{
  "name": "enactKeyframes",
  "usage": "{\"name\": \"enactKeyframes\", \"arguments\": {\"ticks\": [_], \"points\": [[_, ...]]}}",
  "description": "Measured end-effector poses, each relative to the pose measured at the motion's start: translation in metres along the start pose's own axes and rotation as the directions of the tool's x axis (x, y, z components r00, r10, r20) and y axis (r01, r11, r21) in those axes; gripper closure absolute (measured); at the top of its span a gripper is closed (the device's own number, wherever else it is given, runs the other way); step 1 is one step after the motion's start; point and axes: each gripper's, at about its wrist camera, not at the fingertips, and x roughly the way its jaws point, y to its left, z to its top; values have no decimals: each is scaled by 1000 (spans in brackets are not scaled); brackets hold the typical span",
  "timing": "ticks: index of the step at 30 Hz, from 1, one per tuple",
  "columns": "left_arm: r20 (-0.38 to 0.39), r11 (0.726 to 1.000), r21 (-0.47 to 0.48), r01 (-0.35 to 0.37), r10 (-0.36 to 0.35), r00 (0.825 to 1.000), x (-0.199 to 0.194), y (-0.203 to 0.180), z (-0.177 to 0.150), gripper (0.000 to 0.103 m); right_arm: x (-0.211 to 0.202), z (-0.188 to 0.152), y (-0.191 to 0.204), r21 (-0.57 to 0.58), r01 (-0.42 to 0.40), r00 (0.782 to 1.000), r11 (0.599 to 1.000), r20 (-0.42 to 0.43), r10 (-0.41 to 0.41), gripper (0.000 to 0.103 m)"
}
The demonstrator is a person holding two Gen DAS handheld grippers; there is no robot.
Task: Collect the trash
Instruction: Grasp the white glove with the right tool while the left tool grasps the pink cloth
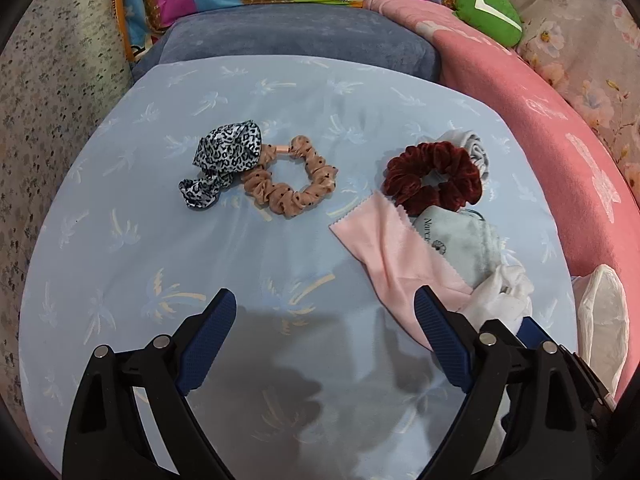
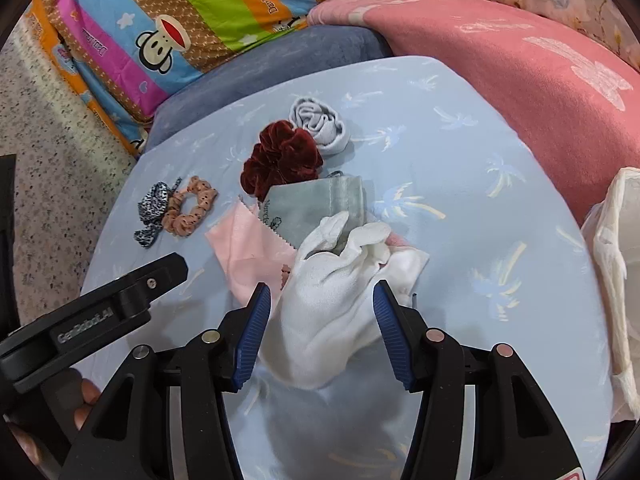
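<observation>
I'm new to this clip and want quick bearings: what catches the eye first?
A white cloth lies crumpled between the open right gripper, over a pink cloth. Beyond it sits a dark red velvet scrunchie. Farther left, a tan dotted scrunchie touches a leopard-print one.

Home bedroom: cartoon pillow (image 2: 168, 36), blankets (image 2: 520, 80).

Dark red velvet scrunchie (image 1: 432, 178)
</observation>
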Motion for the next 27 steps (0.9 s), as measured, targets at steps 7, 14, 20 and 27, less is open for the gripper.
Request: {"name": "enactKeyframes", "arguments": {"ticks": [7, 14, 20, 27], "points": [[-33, 999, 0, 37, -37, 999, 12, -5, -1, 16, 7, -6, -15, 14, 7, 999, 1000, -34, -7, 85], [-75, 995, 13, 96, -95, 993, 29, -31, -3, 17, -6, -11, -32, 41, 9, 1000, 999, -29, -8, 89], [-91, 995, 29, 96, -93, 991, 40, -45, -6, 37, -17, -10, -40, 50, 2, 1000, 999, -15, -1, 89], [-104, 995, 33, 93, -89, 991, 36, -43, -8, 97, -36, -9, -43, 46, -12, 1000, 999, 18, 11, 89]]}}
